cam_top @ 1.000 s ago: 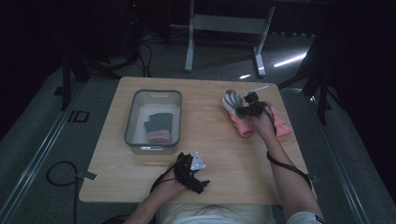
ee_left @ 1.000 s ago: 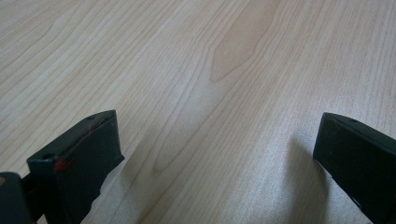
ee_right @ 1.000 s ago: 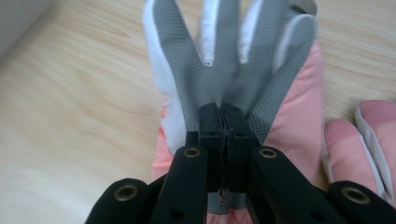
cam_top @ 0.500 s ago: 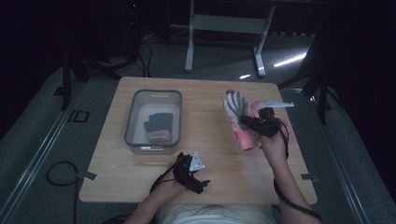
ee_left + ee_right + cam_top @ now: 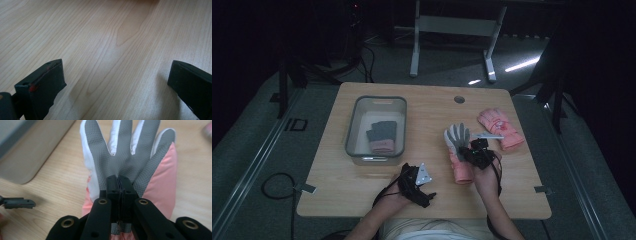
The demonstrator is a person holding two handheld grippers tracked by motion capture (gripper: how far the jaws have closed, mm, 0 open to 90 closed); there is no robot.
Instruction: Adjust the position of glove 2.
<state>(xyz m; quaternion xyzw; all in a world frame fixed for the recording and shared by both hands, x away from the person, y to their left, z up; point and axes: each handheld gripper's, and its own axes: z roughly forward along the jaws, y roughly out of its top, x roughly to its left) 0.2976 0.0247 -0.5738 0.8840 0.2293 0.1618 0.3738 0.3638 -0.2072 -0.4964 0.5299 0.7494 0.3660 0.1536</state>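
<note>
We note the right gripper (image 5: 472,150) low over the pale wooden desk (image 5: 432,107), right of centre, its fingers (image 5: 113,186) pinched tight together on the palm fabric of a pink padded glove with a grey textured palm (image 5: 130,157). In the high view this glove (image 5: 458,150) lies palm up, its grey fingertips pointing toward the far edge and its pink cuff toward the near edge, beside the person's right hand (image 5: 486,172).

A second pink glove (image 5: 501,127) lies on the desk farther right and a little farther off, well apart from the first, back side up.

Left of centre stands a clear rectangular plastic bin (image 5: 398,102). Inside it lies a dark grey glove with a pink cuff (image 5: 381,136), cuff toward the near side.

The left gripper (image 5: 428,194) rests near the near edge of the desk, between the bin and the held glove. In the left gripper view its fingers (image 5: 47,80) stand wide apart, with bare wood grain between them.

A round cable hole (image 5: 459,99) sits near the far edge of the desk.
</note>
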